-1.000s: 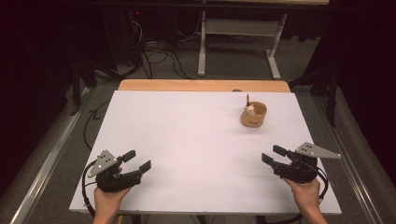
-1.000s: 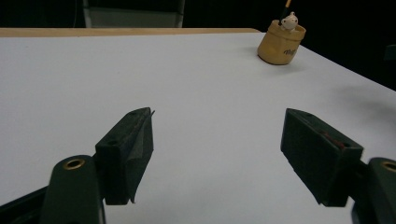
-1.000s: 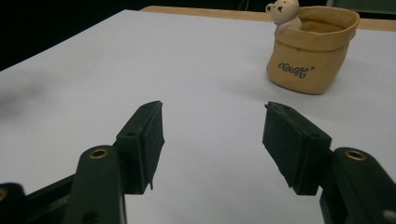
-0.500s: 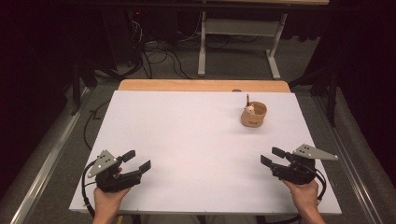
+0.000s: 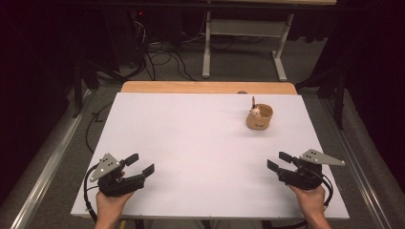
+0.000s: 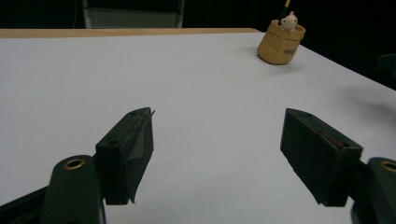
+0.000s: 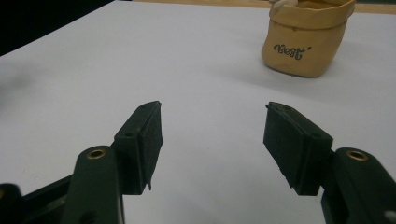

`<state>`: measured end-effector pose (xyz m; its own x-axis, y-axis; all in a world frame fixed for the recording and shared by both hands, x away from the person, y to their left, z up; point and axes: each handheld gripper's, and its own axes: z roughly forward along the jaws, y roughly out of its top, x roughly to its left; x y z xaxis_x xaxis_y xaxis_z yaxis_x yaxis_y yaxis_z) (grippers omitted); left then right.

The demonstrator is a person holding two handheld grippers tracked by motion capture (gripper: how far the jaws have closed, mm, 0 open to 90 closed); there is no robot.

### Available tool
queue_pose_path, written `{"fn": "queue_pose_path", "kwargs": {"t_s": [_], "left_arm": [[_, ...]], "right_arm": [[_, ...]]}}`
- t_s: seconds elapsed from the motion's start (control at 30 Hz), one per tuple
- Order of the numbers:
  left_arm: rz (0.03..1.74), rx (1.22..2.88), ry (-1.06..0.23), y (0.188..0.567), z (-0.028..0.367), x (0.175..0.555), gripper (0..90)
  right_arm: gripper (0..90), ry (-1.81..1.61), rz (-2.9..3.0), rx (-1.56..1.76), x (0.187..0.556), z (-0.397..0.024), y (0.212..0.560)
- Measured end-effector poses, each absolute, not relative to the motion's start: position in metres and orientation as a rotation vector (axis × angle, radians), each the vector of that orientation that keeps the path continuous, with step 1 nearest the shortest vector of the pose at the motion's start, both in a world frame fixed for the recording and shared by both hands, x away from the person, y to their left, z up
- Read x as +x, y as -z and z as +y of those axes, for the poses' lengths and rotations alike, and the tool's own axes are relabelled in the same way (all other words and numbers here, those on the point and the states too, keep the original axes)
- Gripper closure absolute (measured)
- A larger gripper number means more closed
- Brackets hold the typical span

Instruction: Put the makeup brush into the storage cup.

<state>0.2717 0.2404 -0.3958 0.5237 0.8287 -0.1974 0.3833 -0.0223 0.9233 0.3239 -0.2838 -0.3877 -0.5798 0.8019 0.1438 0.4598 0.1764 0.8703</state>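
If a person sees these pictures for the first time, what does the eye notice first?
First comes the small tan pot with dark lettering, standing alone on the far right part of the wide white table, with a little white figure and a thin dark stick inside. Next come the black left gripper and black right gripper, each held in a hand at the near edge, jaws open and holding nothing.
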Motion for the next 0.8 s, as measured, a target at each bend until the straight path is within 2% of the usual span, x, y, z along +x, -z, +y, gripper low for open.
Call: {"fn": "queue_pose_path", "kwargs": {"t_s": [0.8], "left_arm": [[1.056,1.635,-0.492,0.397,0.240,0.273,26.1]], "right_arm": [[38.2,-1.306,2.105,1.207,0.323,-0.285,0.402]]}}
